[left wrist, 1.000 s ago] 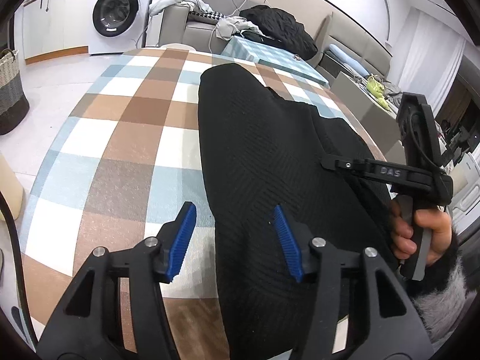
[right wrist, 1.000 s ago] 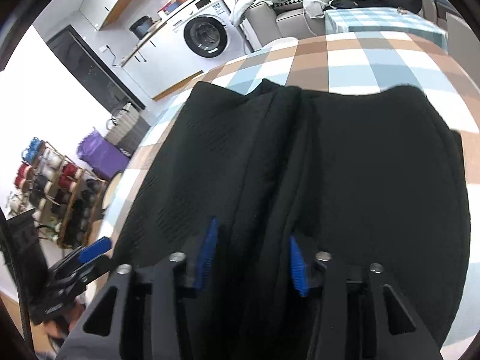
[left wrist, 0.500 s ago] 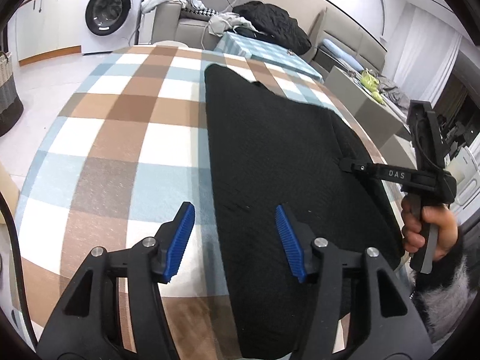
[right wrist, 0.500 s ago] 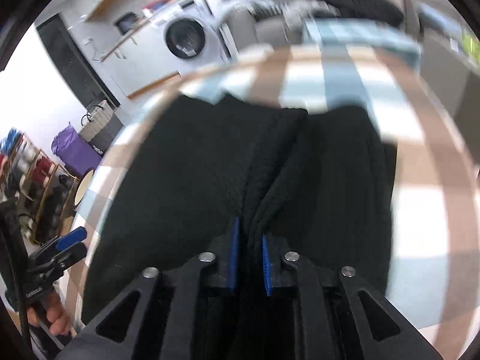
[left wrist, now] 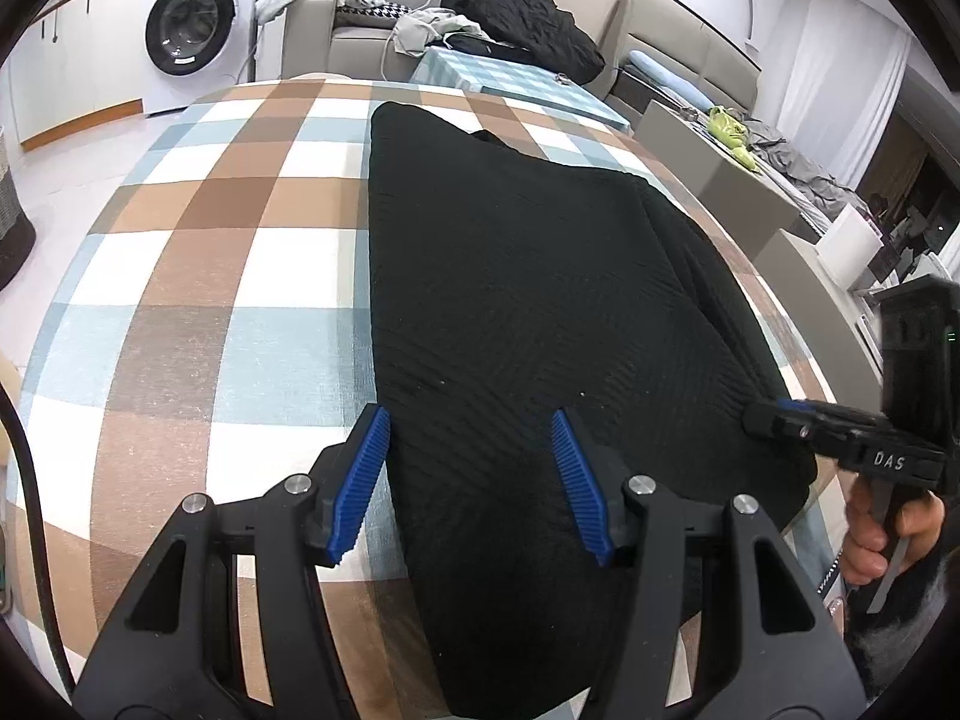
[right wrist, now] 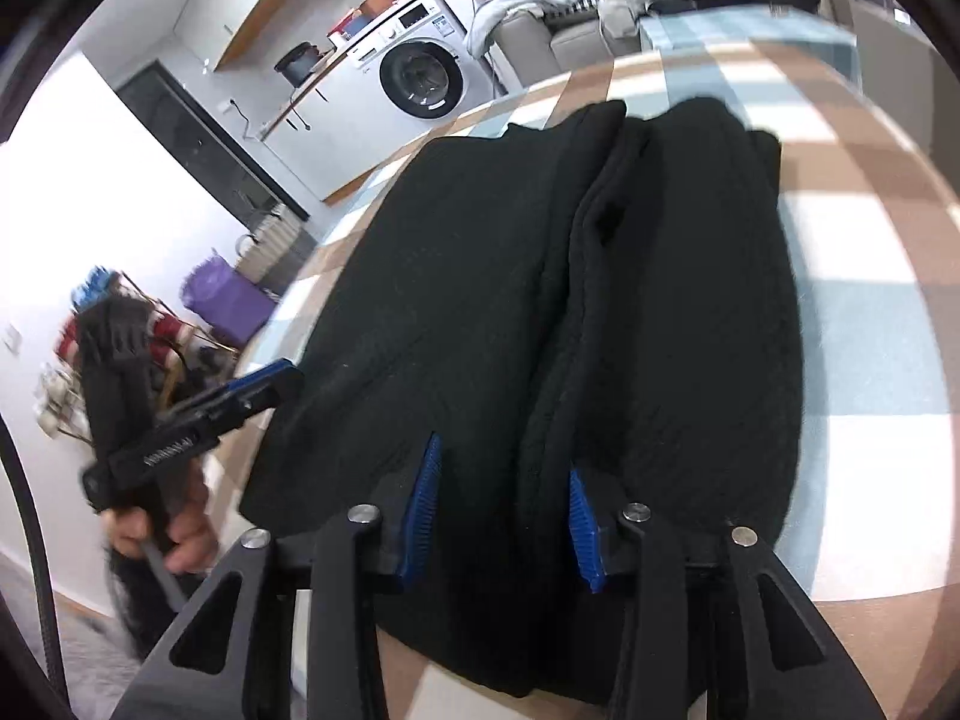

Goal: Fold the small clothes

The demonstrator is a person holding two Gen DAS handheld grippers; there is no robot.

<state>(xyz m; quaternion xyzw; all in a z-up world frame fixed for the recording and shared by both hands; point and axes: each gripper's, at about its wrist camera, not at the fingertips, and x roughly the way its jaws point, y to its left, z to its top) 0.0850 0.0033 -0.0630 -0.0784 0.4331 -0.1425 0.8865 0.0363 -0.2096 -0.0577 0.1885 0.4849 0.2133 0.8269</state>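
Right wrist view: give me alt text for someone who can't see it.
A black knit garment lies folded lengthwise on a checked tablecloth, and the right gripper, jaws just reopened, straddles its raised centre fold. The left gripper hovers at the garment's left edge.

Both feeds look evenly lit to me, bright and soft indoor light with no hard shadows on the checked surface (left wrist: 198,276). The black garment (left wrist: 516,312) swallows detail; I only make out faint ribbing on it in the left wrist view. That view is sharp, straight lines bowing hard toward its black circular rim (usual fisheye). The right wrist view is softer: the checks beyond the garment (right wrist: 600,276) smear, and the other hand-held gripper (right wrist: 240,396), left of the garment, is blurred. The white wall behind it is nearly blown out.
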